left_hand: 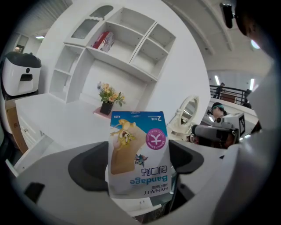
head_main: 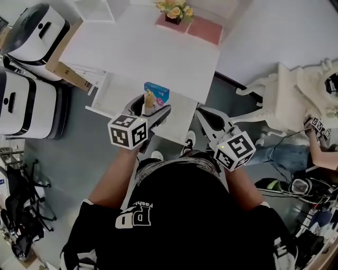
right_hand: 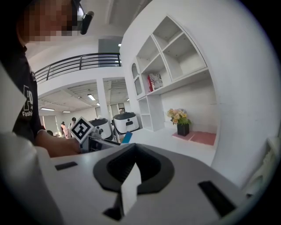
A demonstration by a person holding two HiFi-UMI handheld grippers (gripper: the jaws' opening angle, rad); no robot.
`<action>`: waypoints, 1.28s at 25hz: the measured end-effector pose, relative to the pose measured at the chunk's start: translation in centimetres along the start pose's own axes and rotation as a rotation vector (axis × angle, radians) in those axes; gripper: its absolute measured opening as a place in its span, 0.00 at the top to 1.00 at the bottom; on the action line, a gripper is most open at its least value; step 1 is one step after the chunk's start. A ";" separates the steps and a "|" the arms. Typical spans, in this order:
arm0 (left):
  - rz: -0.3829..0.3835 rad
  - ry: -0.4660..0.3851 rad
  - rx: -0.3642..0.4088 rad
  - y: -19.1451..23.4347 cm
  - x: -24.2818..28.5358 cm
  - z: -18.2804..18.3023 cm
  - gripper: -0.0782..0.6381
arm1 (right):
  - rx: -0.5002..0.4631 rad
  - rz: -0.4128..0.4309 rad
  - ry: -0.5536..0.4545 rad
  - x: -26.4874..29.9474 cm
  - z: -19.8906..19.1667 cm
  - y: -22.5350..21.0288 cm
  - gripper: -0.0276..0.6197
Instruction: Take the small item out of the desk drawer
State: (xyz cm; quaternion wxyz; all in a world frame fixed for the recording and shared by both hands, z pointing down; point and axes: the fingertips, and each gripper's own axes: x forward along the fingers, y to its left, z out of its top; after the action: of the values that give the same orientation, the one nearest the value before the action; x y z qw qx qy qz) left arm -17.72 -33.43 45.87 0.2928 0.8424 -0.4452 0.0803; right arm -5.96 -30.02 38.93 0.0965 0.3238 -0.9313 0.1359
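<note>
A small blue-and-white bandage packet point(head_main: 156, 97) point(left_hand: 138, 154) stands upright between the jaws of my left gripper point(head_main: 153, 109) point(left_hand: 139, 178), which is shut on its lower part. It is held just above the open white desk drawer point(head_main: 117, 90), in front of the white desk point(head_main: 142, 47). My right gripper point(head_main: 205, 115) point(right_hand: 130, 189) hovers to the right of the drawer, over the grey floor. Its jaws are closed together and hold nothing.
A flower pot point(head_main: 173, 10) and a pink mat point(head_main: 206, 29) sit at the desk's far edge, under white shelving point(left_hand: 131, 39). White machines point(head_main: 31, 31) and a cardboard box point(head_main: 68, 71) stand left. An ornate white chair point(head_main: 288, 95) and another person's arm point(head_main: 323, 153) are right.
</note>
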 end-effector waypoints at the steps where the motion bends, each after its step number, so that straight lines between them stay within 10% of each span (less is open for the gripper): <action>1: -0.012 -0.016 0.002 -0.4 -0.8 0.2 0.30 | -0.015 0.000 -0.002 -0.1 0.1 0.6 0.94; 32: -0.152 -0.221 0.117 -7.6 -12.6 1.3 0.30 | 0.030 0.006 -0.098 -2.9 0.6 8.2 0.95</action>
State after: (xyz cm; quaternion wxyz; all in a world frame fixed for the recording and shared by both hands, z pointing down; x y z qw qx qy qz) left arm -19.30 -22.00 36.61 0.1976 0.8931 -0.4040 -0.0096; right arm -8.93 -22.35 36.07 0.0456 0.3286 -0.9337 0.1343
